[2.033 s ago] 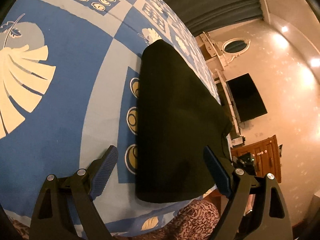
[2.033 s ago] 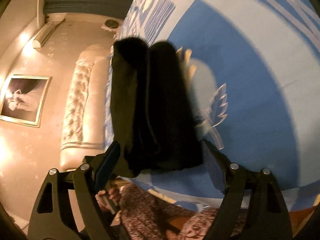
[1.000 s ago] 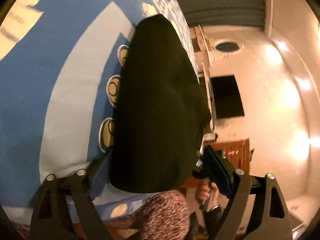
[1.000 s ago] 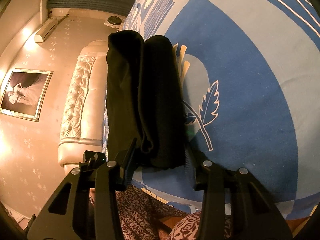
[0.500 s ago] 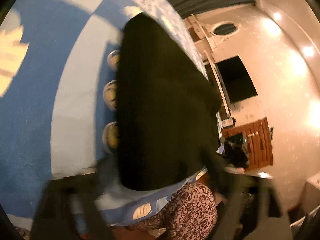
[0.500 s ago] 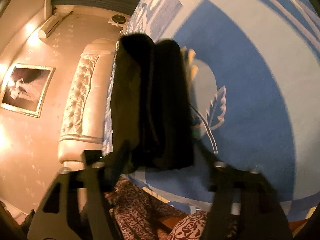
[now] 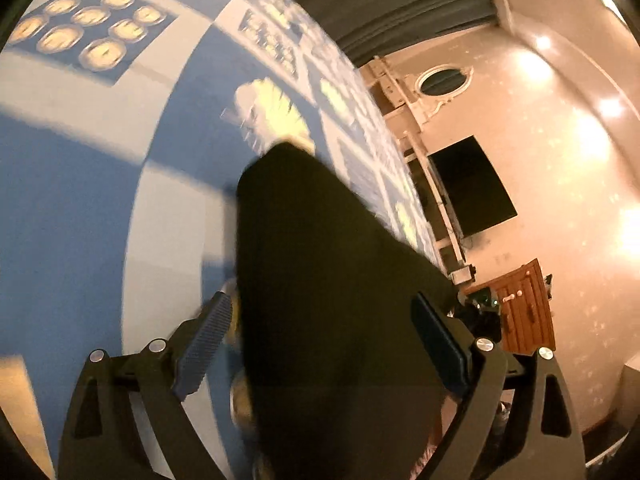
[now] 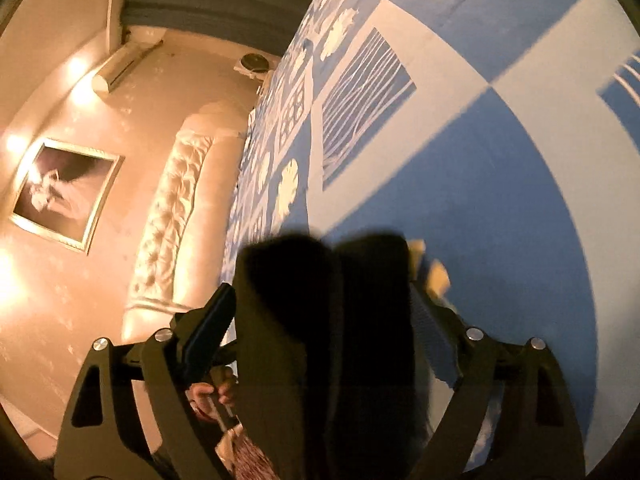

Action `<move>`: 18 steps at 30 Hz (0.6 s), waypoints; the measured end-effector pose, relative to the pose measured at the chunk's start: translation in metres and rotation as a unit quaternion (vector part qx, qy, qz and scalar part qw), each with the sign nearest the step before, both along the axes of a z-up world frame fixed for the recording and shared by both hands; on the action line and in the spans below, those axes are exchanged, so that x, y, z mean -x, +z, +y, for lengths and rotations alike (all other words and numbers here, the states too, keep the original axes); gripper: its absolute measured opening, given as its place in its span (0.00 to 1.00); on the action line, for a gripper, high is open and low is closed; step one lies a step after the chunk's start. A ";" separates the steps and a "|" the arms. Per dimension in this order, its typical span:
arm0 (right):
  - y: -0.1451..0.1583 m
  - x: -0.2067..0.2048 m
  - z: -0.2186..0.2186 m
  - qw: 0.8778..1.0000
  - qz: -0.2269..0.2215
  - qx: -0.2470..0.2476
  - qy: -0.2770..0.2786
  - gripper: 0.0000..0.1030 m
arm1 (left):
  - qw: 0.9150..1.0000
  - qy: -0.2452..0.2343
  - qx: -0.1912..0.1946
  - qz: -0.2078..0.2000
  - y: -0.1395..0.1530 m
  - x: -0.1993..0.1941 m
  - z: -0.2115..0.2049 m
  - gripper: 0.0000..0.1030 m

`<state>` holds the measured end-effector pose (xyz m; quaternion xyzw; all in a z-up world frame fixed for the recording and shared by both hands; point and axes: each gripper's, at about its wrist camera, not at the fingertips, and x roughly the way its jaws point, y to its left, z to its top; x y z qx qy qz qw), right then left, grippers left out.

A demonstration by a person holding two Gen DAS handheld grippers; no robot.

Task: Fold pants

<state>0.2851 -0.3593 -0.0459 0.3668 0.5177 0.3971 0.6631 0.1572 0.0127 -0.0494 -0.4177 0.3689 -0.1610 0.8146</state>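
Note:
The black folded pants (image 7: 328, 300) lie on the blue patterned bedspread (image 7: 80, 200), near its edge. My left gripper (image 7: 320, 344) stands open astride them; a strip of bedspread shows between the left finger and the cloth, while the right finger sits at the cloth's edge. In the right wrist view the pants (image 8: 328, 320) show as two thick dark layers side by side. My right gripper (image 8: 320, 332) straddles them, its jaws opening and the pads not pressing. The near end of the pants runs out of sight under both cameras.
A tufted cream headboard (image 8: 172, 232), a framed picture (image 8: 64, 192) and a wall air conditioner (image 8: 120, 68) lie left of the bed. A dark TV (image 7: 472, 188) and a wooden cabinet (image 7: 524, 304) stand right of it. A person's hand (image 8: 212, 392) shows below the right gripper.
Both grippers' jaws have spread wider around the pants. Both have moved forward along the pants, so the near end has dropped below the frames and more bedspread shows ahead.

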 end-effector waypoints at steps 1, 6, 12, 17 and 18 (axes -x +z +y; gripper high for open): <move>-0.002 -0.007 0.003 1.000 0.003 -0.004 0.001 0.84 | 1.000 -0.005 0.002 -0.003 0.000 -0.007 0.001 0.87; -0.006 -0.019 0.011 1.000 0.005 -0.004 0.010 0.77 | 1.000 -0.017 -0.013 0.009 -0.004 -0.032 0.000 0.87; -0.021 -0.024 0.010 1.000 0.013 0.020 0.010 0.40 | 0.999 -0.014 -0.028 0.006 -0.001 -0.038 -0.008 0.59; -0.023 -0.023 0.011 1.000 0.008 0.018 0.004 0.38 | 0.998 -0.004 -0.052 0.031 -0.007 -0.041 -0.008 0.40; -0.024 -0.024 0.012 1.000 0.007 0.016 0.003 0.38 | 0.997 -0.002 -0.071 0.031 -0.004 -0.040 -0.011 0.40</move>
